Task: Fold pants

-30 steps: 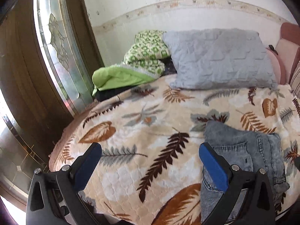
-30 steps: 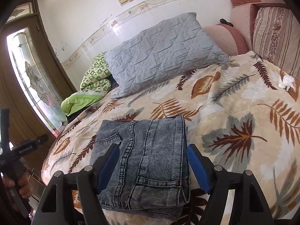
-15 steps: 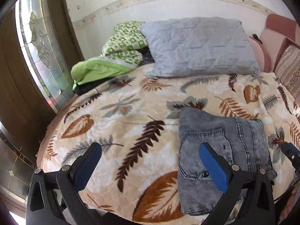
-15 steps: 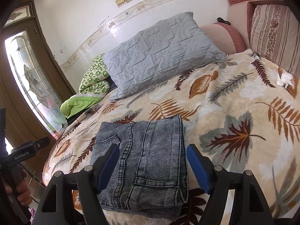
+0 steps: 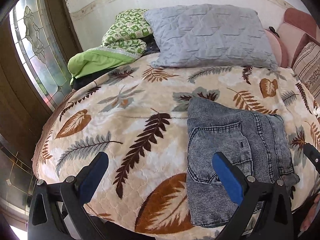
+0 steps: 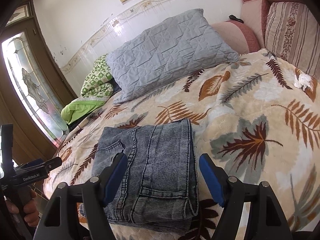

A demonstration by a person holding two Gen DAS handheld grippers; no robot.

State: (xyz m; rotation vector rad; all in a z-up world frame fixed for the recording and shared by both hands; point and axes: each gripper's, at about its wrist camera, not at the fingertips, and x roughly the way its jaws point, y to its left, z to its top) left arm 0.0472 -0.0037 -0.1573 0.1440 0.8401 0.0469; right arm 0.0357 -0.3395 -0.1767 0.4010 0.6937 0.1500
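Observation:
Grey-blue denim pants [image 5: 236,150] [image 6: 152,164] lie folded into a compact rectangle near the front edge of a leaf-patterned blanket [image 5: 124,124] [image 6: 250,108]. My left gripper [image 5: 160,166] is open, held back from the bed, with the pants behind its right finger and bare blanket between the fingers. My right gripper [image 6: 163,167] is open too and hovers just in front of the folded pants, its fingers spread about as wide as the bundle. Neither gripper holds anything. The left tool [image 6: 30,172] and a hand show at the right wrist view's left edge.
A grey quilted pillow [image 5: 208,38] [image 6: 166,54] leans against the wall at the back. A green patterned quilt [image 5: 112,50] [image 6: 92,92] is bundled beside it. A wooden glass-paned door [image 5: 32,46] stands left; striped cushions [image 6: 290,34] right; a white crumpled tissue [image 6: 302,80].
The left gripper's view has swung right and closer, bringing the folded pants further into frame. The right gripper has barely shifted. Both stay open; the pants lie unmoved.

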